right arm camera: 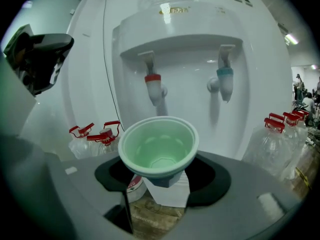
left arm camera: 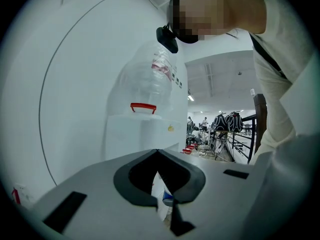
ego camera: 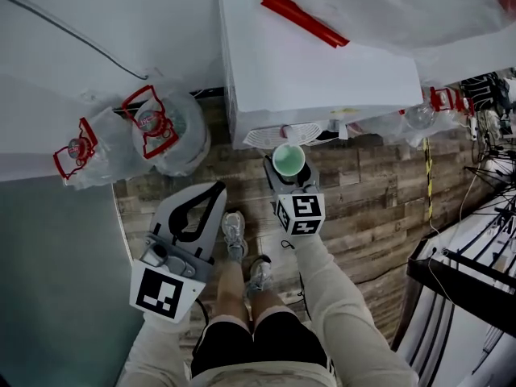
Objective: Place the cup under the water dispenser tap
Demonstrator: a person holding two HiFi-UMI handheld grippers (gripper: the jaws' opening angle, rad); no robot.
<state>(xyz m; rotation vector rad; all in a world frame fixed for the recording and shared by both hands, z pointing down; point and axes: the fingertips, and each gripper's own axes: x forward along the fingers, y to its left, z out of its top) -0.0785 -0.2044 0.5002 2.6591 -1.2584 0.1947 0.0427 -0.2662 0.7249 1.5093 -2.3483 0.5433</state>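
**Cup gripped in front of the taps, not yet on the tray**

The right gripper [right arm camera: 162,175] is clamped on the green cup [right arm camera: 158,146]. Its dark pads press the cup low on its wall, so the base is hidden between them. The cup stands upright, mouth up and empty. In the right gripper view its rim sits below the red tap [right arm camera: 154,86] and left of the blue tap [right arm camera: 224,81]. That view cannot settle whether the cup is straight beneath the red spout or short of it.

From the head view the cup [ego camera: 289,160] hangs just in front of the white drip tray [ego camera: 292,134], apart from it. The water dispenser [ego camera: 322,79] hides both taps under its top, where a red strip [ego camera: 302,16] lies. The right gripper [ego camera: 289,170] shows little of its jaws here, because the cup covers them.

The left gripper [ego camera: 212,195] hangs beside the person's left leg, above the plank floor [ego camera: 379,192], well left of the dispenser. In its own view the left gripper [left arm camera: 157,154] has its tips closed together with nothing between them. A blue cap [left arm camera: 167,201] peeps through the slit lower down. Beyond the jaws stands a pale, hazy bottle with a red handle [left arm camera: 143,106], and its outline is hard to trace against the white wall.

Bagged water bottles [ego camera: 165,131] stand left of the dispenser. More bottles at the right [right arm camera: 272,144] are cut off by the lens edge.
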